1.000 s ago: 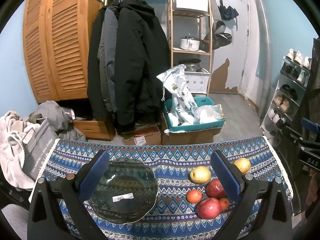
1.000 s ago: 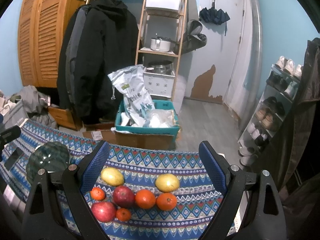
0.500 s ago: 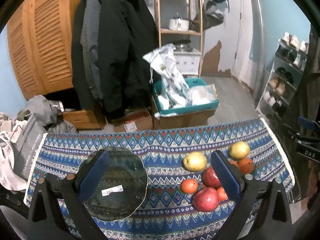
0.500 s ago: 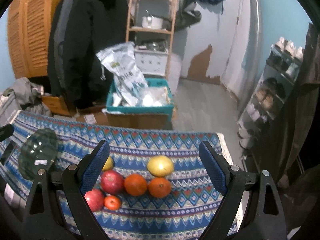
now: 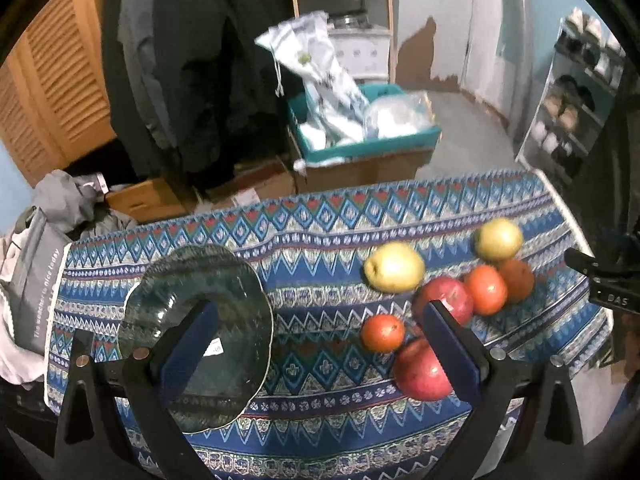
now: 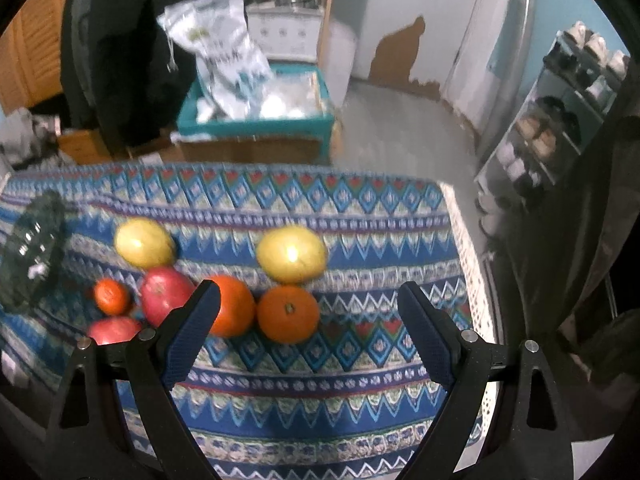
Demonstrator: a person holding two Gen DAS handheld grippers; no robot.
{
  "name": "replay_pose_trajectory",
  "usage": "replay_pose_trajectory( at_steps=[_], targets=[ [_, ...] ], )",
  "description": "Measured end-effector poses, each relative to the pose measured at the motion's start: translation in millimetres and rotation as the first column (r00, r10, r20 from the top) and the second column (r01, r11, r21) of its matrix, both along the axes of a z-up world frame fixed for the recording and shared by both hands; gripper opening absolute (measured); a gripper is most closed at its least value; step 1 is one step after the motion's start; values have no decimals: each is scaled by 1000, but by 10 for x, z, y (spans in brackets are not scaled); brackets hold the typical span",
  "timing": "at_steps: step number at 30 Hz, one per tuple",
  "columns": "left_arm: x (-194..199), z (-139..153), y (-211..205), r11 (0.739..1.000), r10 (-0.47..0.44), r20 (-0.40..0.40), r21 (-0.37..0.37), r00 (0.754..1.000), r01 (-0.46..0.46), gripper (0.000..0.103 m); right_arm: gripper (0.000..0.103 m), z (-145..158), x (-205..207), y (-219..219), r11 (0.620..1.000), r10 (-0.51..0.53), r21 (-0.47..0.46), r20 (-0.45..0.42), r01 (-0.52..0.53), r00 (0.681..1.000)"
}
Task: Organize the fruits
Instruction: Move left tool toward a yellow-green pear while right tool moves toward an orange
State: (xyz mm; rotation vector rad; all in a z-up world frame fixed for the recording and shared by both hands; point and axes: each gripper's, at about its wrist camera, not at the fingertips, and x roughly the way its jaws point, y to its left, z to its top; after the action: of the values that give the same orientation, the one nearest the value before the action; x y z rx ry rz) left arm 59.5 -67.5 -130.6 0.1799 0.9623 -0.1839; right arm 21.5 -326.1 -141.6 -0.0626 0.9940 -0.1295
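- Left hand-held gripper (image 5: pixel 320 344): released, empty, poised over the counter (image 5: pixel 328 236) between glass plate (image 5: pixel 188 300) and fruit
- Right hand-held gripper (image 6: pixel 308 320): spread wide, empty, facing an orange (image 6: pixel 288 314)
- Fruits: loose cluster right of the plate, likely their destination; apple (image 5: pixel 420 368) nearest
- Obstructions: none between

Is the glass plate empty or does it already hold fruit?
Empty. The glass plate shows only a sticker label through it; all the fruit, such as the nearest red apple, lies on the patterned cloth beside it.
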Motion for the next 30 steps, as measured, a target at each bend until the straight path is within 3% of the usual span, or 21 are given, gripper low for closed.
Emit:
replay_pose_trajectory(
  at_steps=[13,21,30],
  targets=[
    [242,-593,-133,1000,-5,-154,-7,988,4,102,89,-715,144,-53,999,52,3,-204,-53,978],
    [394,-824,-131,999,12,-211,-30,977,-19,102,89,-1027,244,-29,995,94,2,-272,-97,958],
    [494,-961,-193,999,9,-241,-48,971,-21,102,88,-1255,402,-47,991,133,7,-288,-137,948]
  ],
)
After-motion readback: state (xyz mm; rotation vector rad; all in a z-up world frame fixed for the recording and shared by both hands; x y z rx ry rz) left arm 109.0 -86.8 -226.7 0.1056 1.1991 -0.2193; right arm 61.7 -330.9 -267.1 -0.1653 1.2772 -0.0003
